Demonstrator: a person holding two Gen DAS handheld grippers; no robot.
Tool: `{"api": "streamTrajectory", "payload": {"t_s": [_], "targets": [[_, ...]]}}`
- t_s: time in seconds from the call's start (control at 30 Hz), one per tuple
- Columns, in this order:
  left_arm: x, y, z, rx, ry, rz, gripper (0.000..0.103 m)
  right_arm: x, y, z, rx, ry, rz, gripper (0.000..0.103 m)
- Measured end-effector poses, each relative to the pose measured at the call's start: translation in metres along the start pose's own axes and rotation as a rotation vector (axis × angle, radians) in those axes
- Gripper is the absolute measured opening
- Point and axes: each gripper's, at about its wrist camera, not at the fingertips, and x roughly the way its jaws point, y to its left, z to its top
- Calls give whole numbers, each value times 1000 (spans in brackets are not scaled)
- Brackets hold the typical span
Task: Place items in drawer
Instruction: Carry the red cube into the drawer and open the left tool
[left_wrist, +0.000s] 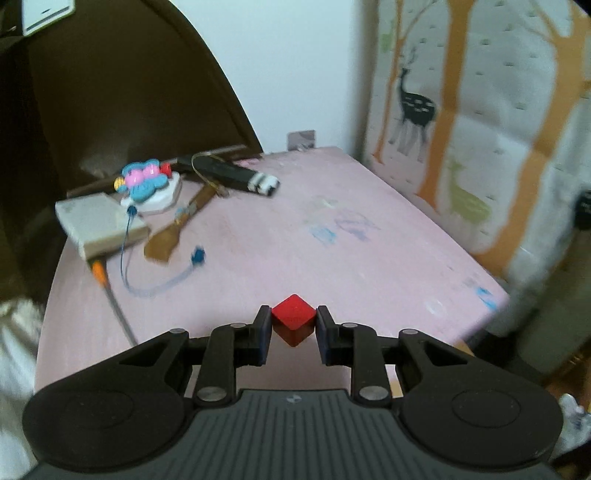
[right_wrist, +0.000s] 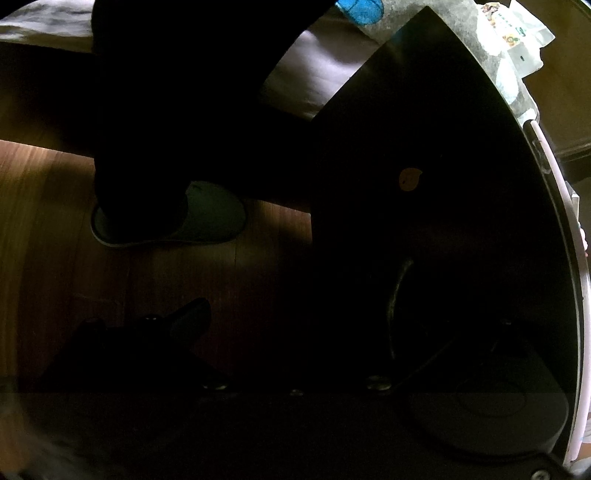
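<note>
Left gripper (left_wrist: 292, 325) pinches a red cube (left_wrist: 293, 319) above the near edge of the pink table (left_wrist: 332, 236). White box (left_wrist: 98, 225) sits at that table's far-left corner. Right gripper's finger state: cannot tell, view too dark.

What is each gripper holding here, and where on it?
Left gripper: red cube, jaws clamped on two opposite corners or edges. The right wrist view is too dark to tell.

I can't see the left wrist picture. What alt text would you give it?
A black two-fingered claw grips a small red cube by its corners above a pale pink tabletop. At the table's far left lie a cream box, a colourful pink-and-blue toy, a brown wooden brush and a black stick-shaped object; a deer-patterned quilt hangs on the right.
</note>
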Motion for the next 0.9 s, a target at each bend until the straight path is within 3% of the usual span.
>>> {"api": "streamTrajectory", "payload": {"t_s": [0.17, 0.3, 0.6, 0.9], "targets": [[-32, -12, -37, 3, 55, -40, 24, 2, 3, -2, 2, 10, -1, 103], [-35, -27, -71, 18, 130, -69, 24, 4, 5, -2, 2, 18, -2, 103], [14, -53, -127, 39, 308, -89, 24, 4, 9, -8, -6, 20, -3, 103], [50, -60, -142, 66, 379, -40, 24, 3, 0, 6, -14, 14, 2, 103]]}}
